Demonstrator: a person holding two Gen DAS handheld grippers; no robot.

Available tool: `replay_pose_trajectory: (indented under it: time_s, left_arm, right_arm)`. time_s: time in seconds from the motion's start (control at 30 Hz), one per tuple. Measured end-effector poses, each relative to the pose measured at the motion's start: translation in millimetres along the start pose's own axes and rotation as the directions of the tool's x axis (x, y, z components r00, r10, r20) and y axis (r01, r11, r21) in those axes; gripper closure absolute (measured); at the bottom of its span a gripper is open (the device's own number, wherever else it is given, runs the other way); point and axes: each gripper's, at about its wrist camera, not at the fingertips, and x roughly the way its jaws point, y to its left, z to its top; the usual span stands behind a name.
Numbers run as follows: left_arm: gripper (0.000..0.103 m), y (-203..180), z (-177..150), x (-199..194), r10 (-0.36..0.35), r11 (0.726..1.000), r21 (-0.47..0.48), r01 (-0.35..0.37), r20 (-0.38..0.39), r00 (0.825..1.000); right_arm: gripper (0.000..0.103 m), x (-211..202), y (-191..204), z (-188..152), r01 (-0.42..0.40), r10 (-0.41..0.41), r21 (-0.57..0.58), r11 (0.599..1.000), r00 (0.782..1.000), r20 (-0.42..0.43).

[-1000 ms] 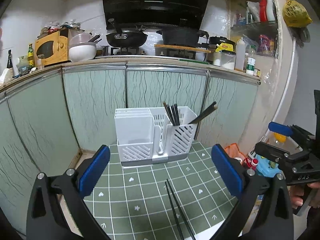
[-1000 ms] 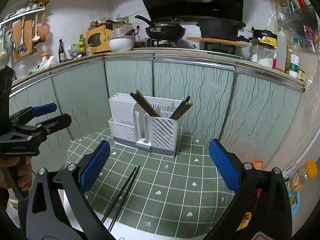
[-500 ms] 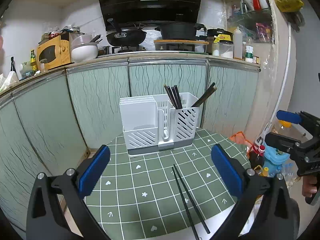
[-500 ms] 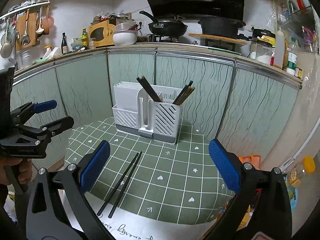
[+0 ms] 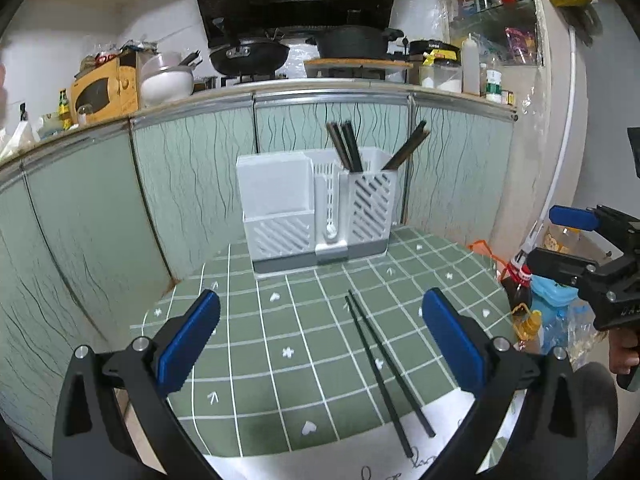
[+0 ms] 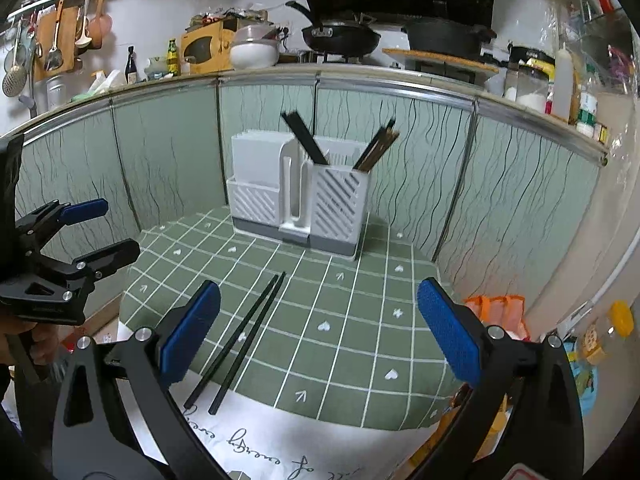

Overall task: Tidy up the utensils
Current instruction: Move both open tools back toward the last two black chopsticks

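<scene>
A pair of thin black chopsticks point(image 5: 384, 368) lies loose near the front edge of a green grid-patterned tablecloth point(image 5: 288, 328). A white slotted plastic utensil holder point(image 5: 316, 212) stands at its back edge. The left gripper point(image 5: 320, 340) and the right gripper point(image 6: 320, 332) hover above, jaws spread wide, empty.

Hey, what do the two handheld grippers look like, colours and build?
Both match. The left tool and the right tool each have black angular arms with silver bolt heads and two fingers faced with ribbed blue pads. Seen from the other side, each has a black pistol-style handle; the frame carries small white lettering, too small to read.
</scene>
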Motion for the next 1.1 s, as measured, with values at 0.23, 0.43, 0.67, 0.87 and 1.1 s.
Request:
replay_pose_trajectory:
  time_s: [0.23, 0.43, 0.67, 0.87, 1.1]
  left_arm:
    - [0.005, 6, -27, 9, -0.028, 1.000, -0.011, 0.027, -0.027, 0.999]
    - [0.005, 9, -49, 15, -0.034, 0.999, -0.036, 0.032, -0.049, 0.998]
    - [0.005, 11, -74, 25, -0.007, 0.998, -0.060, 0.002, -0.081, 0.997]
    - [0.005, 17, -93, 31, -0.003, 0.996, -0.086, -0.005, -0.092, 0.996]
    - [0.005, 21, -108, 37, 0.008, 0.996, -0.084, -0.018, -0.118, 0.993]
  right_arm:
    - [0.008, 17, 3, -26, -0.007, 0.007, 0.005, 1.000, 1.000, -0.031]
    - [0.008, 32, 4, -48, -0.019, 0.020, 0.020, 1.000, 0.997, -0.068]
    - [0.008, 46, 13, -72, -0.032, 0.034, 0.026, 0.999, 0.995, -0.097]
    - [0.008, 57, 28, -91, -0.048, 0.047, -0.004, 0.999, 0.991, -0.124]
    - [0.018, 72, 50, -106, -0.078, 0.074, -0.026, 0.997, 0.986, -0.151]
